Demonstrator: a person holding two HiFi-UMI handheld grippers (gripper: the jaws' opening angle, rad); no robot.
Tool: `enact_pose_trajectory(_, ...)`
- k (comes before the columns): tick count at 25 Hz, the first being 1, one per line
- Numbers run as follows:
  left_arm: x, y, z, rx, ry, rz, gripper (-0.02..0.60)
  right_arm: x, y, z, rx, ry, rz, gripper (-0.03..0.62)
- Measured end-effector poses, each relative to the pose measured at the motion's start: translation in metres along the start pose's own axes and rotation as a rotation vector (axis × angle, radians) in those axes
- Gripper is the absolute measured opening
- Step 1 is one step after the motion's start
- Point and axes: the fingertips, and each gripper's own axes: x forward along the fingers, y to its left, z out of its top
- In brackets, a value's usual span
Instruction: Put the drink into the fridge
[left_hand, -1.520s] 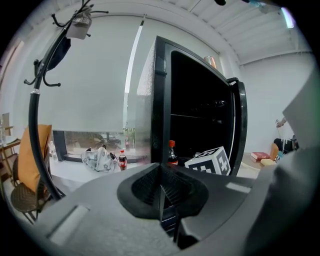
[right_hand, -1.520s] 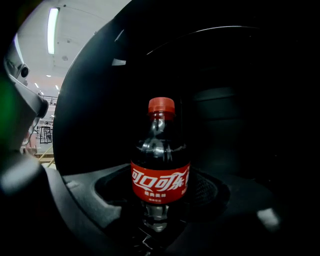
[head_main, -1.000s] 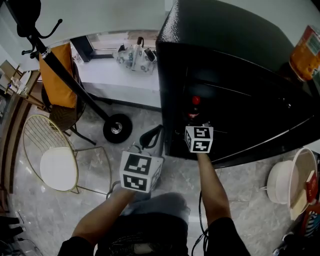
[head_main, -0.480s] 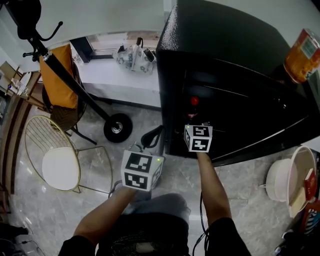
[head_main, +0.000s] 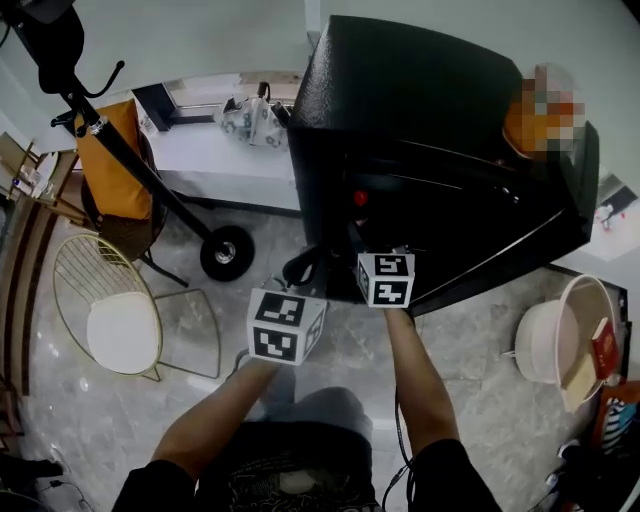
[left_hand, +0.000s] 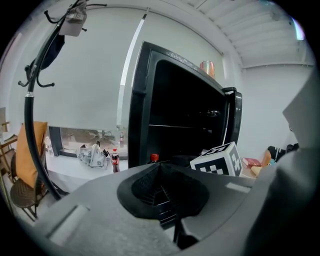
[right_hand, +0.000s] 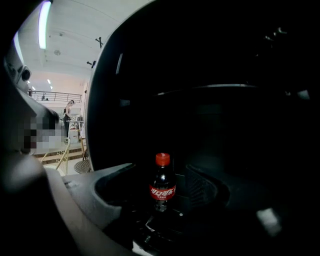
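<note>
Right gripper (right_hand: 160, 202): I read the jaws as wide apart, with the pads clear of everything and nothing gripped. The cola bottle (right_hand: 161, 184), red cap and red label, stands upright in the gap between them at 12 o'clock, with room on both sides.

The bottle is inside the black fridge (head_main: 420, 90), below the one shelf I can make out. The fridge's front is open.

In the head view the bottle's cap shows at 12 o'clock of the right marker cube (head_main: 385, 279), just inside the fridge opening.

Left gripper (left_hand: 161, 187): the ribbed pads meet in the middle, so the jaws are together and hold nothing. It sits outside the fridge. Its marker cube (head_main: 286, 337) is at 8 o'clock of the right cube, over the tiled floor.

In the left gripper view a second cola bottle (left_hand: 115, 162) stands on the white sill (head_main: 230, 160), at 9 o'clock of the fridge. A can (left_hand: 207, 68) stands on the fridge top.

A wire chair (head_main: 110, 320) with a white seat is at 9 o'clock of the left cube, well apart from it.
</note>
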Motion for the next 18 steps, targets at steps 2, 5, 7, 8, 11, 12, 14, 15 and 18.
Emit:
enact_pose_trajectory(2,-0.005,-0.016,0.011,-0.005,-0.002,-0.011,0.005,-0.023,0.002,0.012,-0.001,0.01,0.003,0.298)
enact_pose_trajectory(5,-0.015,-0.036,0.028,-0.01,-0.007,-0.02,0.005,-0.056,0.004,0.034,-0.001,0.004,0.009,0.287)
enact_pose_trajectory(7,-0.023,-0.05,0.038,-0.01,-0.009,-0.024,0.005,-0.076,0.006,0.045,0.0,0.017,0.021,0.275)
enact_pose_trajectory(8,-0.028,-0.057,0.043,-0.009,-0.008,-0.025,0.005,-0.086,0.007,0.05,0.001,0.024,0.028,0.272)
enact_pose_trajectory(11,-0.042,-0.074,0.059,-0.01,-0.014,-0.022,0.005,-0.119,0.012,0.07,0.025,0.021,0.034,0.245)
enact_pose_trajectory(12,-0.048,-0.079,0.064,-0.014,-0.018,-0.022,0.005,-0.131,0.013,0.078,0.04,0.014,0.03,0.232)
enact_pose_trajectory(14,-0.058,-0.088,0.075,-0.018,-0.026,-0.027,0.005,-0.156,0.018,0.095,0.064,0.003,0.026,0.212)
enact_pose_trajectory(15,-0.064,-0.092,0.08,-0.012,-0.03,-0.032,0.005,-0.167,0.021,0.102,0.069,-0.001,0.026,0.21)
enact_pose_trajectory(18,-0.082,-0.1,0.09,0.016,-0.032,-0.043,0.005,-0.197,0.032,0.118,0.081,-0.006,0.024,0.191)
